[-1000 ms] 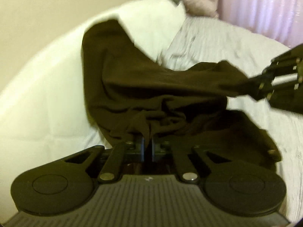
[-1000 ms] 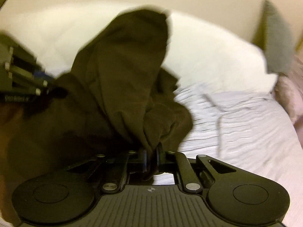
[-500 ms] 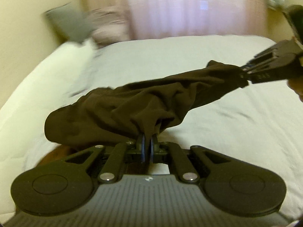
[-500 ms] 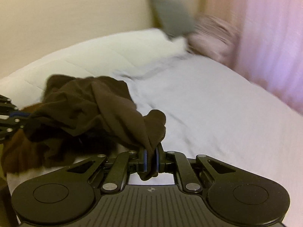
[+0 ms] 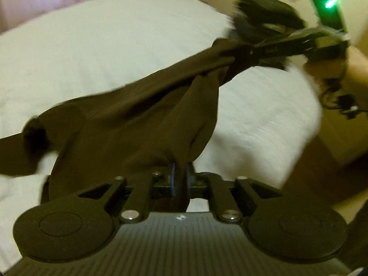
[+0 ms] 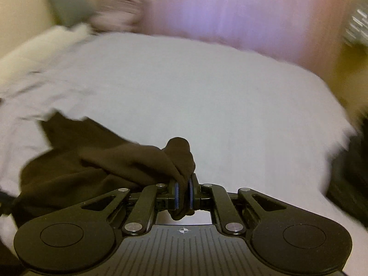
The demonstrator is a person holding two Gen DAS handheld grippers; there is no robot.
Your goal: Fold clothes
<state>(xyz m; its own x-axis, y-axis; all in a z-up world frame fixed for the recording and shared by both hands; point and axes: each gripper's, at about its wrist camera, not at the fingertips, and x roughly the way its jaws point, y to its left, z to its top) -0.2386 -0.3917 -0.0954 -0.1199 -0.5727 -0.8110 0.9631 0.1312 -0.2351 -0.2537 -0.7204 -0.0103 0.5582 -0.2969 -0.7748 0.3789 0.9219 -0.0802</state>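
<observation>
A dark brown garment hangs stretched between both grippers above a white bed. My left gripper is shut on one bunched edge of it. My right gripper is shut on another edge, with a knob of cloth sticking up between the pads. The garment trails off to the left in the right wrist view. The right gripper also shows in the left wrist view at the upper right, pulling the cloth taut. Both views are motion-blurred.
The white bed fills both views. A grey pillow and a pinkish one lie at its far left. Pink curtains hang behind. A dark object sits off the bed's right edge.
Both grippers have swung around with the garment still gripped. The cloth has been lifted off the bed and pulled out longer between them. The views now face the bed's other side.
</observation>
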